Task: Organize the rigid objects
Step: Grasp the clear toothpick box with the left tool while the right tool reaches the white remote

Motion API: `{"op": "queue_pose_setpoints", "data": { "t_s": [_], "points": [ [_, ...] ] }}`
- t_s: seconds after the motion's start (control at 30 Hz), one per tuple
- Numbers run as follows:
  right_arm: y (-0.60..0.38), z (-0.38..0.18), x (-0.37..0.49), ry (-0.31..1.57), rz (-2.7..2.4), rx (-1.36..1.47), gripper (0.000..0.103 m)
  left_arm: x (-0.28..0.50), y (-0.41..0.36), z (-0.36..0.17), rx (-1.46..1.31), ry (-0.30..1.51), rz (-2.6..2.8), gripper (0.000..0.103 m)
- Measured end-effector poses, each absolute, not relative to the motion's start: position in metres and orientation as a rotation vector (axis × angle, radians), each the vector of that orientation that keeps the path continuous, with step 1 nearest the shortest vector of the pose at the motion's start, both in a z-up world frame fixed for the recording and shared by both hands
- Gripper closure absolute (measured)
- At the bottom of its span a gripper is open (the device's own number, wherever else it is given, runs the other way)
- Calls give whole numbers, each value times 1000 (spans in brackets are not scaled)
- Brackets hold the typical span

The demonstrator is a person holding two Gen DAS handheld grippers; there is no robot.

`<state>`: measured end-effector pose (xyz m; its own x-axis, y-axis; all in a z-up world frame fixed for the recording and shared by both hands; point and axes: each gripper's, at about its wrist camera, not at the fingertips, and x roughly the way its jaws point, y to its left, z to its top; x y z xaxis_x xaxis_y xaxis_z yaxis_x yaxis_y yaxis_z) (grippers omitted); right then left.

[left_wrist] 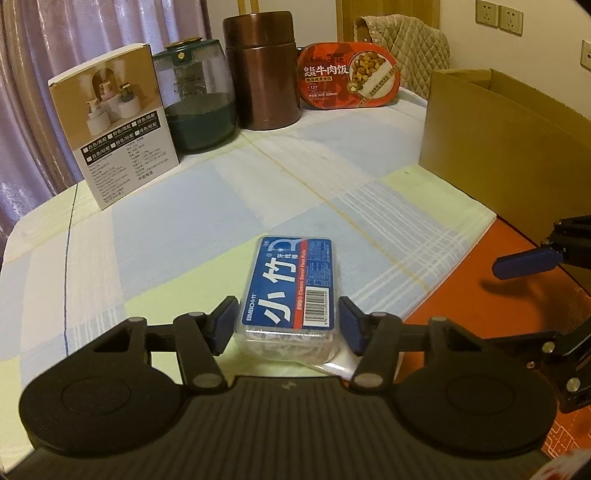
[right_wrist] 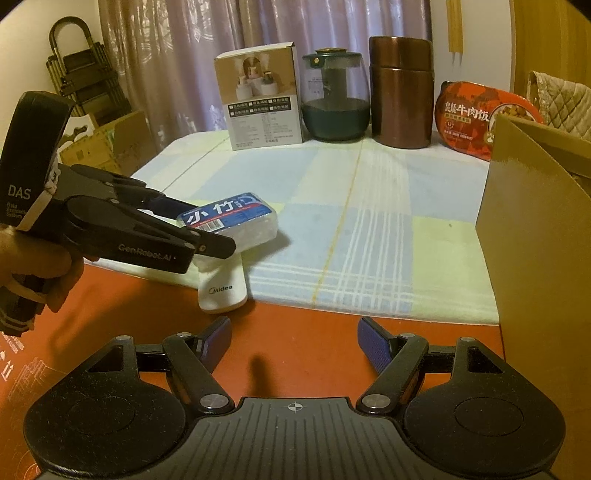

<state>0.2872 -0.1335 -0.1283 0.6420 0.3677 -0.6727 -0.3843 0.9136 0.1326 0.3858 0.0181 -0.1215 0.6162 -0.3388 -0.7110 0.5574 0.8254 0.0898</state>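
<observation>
The floss-pick box (left_wrist: 290,286) is being grasped by the left claw (left_wrist: 288,325) above the worktop (left_wrist: 184,206); the right claw (right_wrist: 293,341) is being held released, empty.

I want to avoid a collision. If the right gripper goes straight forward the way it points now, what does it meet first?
The right gripper is open and empty over the red table. Straight ahead, the checked cloth looks free; the first thing is probably the copper flask at the far edge. The cardboard box stays to its right, though depth is unclear.

Curtains: mauve drapes (right_wrist: 177,55) were hung behind the table's far edge | Wall: sockets (left_wrist: 498,16) were mounted | Table: checked cloth (left_wrist: 177,221) was spread | Light: dim
</observation>
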Motion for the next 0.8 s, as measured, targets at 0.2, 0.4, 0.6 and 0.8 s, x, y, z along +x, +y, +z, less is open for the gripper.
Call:
{"op": "queue_pose_setpoints", "data": {
  "t_s": [0.2, 0.4, 0.6, 0.8],
  "points": [
    [-130, -126, 289, 759, 441, -33, 31, 361, 40, -115, 272, 715, -453, 51],
    [-115, -127, 293, 745, 477, -43, 31, 335, 82, -116, 213, 710, -331, 51],
    [-88, -130, 298, 711, 530, -70, 31, 319, 108, -122, 144, 710, -236, 51],
    [-59, -141, 311, 667, 569, -152, 31, 316, 116, -129, 102, 713, -218, 51]
  ]
}}
